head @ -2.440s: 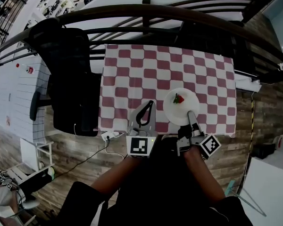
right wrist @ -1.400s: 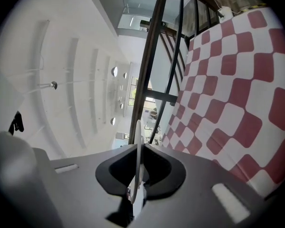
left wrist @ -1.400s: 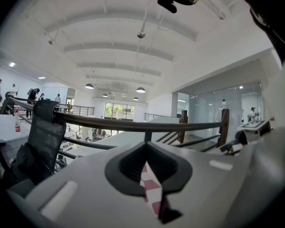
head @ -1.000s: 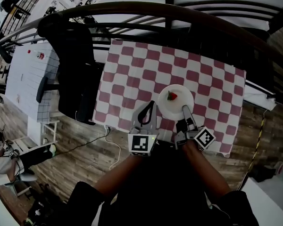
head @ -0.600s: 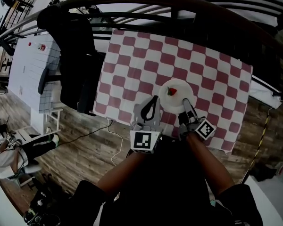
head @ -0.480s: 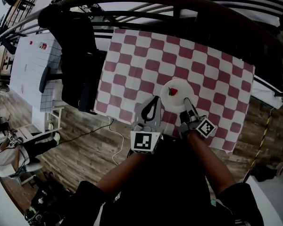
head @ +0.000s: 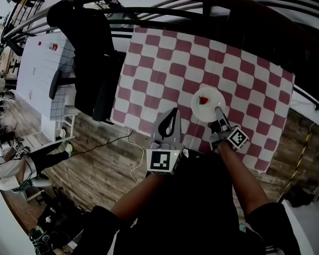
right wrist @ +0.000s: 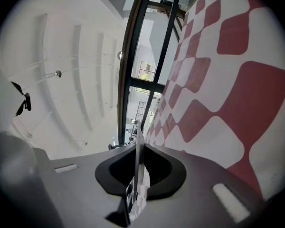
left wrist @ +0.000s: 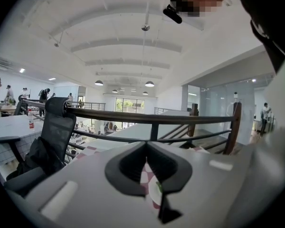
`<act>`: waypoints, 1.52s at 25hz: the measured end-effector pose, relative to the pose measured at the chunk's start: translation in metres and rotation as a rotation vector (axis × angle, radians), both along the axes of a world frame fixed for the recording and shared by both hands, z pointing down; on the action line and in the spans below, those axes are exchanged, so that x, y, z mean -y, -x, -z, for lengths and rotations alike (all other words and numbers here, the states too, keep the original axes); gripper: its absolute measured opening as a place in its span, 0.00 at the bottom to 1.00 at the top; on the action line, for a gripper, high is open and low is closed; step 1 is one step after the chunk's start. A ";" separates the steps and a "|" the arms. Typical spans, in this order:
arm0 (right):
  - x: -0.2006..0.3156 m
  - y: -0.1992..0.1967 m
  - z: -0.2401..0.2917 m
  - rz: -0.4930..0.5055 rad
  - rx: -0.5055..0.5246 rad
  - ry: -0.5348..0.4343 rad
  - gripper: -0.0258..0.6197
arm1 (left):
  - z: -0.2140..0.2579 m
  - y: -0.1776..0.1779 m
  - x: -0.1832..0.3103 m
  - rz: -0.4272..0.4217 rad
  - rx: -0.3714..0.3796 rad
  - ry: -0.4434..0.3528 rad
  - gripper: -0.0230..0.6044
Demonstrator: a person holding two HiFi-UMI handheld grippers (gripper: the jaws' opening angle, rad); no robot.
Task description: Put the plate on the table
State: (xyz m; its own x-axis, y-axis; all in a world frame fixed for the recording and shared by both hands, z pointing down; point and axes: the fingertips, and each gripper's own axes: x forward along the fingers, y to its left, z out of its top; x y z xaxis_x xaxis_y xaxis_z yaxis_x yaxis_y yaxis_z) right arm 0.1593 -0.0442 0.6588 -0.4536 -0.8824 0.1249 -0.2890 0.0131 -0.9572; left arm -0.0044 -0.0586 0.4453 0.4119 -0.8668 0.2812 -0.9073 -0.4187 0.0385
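Right gripper (head: 219,112) is clenched on the near rim of the plate (head: 210,96), which lies over the bench's (head: 165,52) near-right part; whether it touches is unclear. Left gripper (head: 172,112) is clenched on nothing, over the bench's near edge.

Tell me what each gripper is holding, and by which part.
The right gripper is shut on the white plate, pinching its near rim. The left gripper holds nothing; its jaws are together.
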 end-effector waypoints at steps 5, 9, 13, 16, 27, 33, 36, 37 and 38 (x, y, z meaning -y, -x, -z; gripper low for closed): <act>0.008 -0.007 -0.016 -0.013 0.015 -0.010 0.07 | -0.003 0.012 -0.005 0.027 0.022 0.036 0.05; 0.020 -0.013 -0.027 -0.011 -0.023 -0.013 0.07 | -0.005 0.017 -0.009 0.035 0.019 0.033 0.05; 0.016 -0.013 -0.054 -0.045 0.004 0.150 0.07 | -0.006 0.024 -0.012 0.040 0.036 0.035 0.05; 0.024 -0.007 -0.058 -0.041 0.024 0.142 0.07 | -0.006 0.030 -0.011 0.057 0.038 0.044 0.05; 0.035 0.004 -0.065 -0.025 0.039 0.195 0.07 | -0.017 0.044 -0.016 0.091 0.007 0.090 0.05; 0.035 0.006 -0.069 -0.013 0.036 0.222 0.07 | -0.021 0.035 -0.016 0.040 -0.025 0.071 0.05; 0.034 0.007 -0.073 -0.008 0.029 0.252 0.07 | -0.026 0.038 -0.018 0.050 -0.024 0.086 0.05; 0.034 0.007 -0.074 -0.006 0.026 0.261 0.07 | -0.027 0.039 -0.018 0.051 -0.023 0.088 0.05; 0.034 0.008 -0.075 -0.003 0.025 0.269 0.07 | -0.028 0.039 -0.019 0.049 -0.022 0.088 0.05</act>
State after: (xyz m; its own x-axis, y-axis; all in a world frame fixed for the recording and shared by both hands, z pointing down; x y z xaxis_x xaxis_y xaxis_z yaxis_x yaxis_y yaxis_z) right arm 0.1516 -0.0779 0.7339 -0.4568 -0.8204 0.3440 -0.2646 -0.2439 -0.9330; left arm -0.0432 -0.0400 0.4736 0.3764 -0.8584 0.3486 -0.9252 -0.3676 0.0937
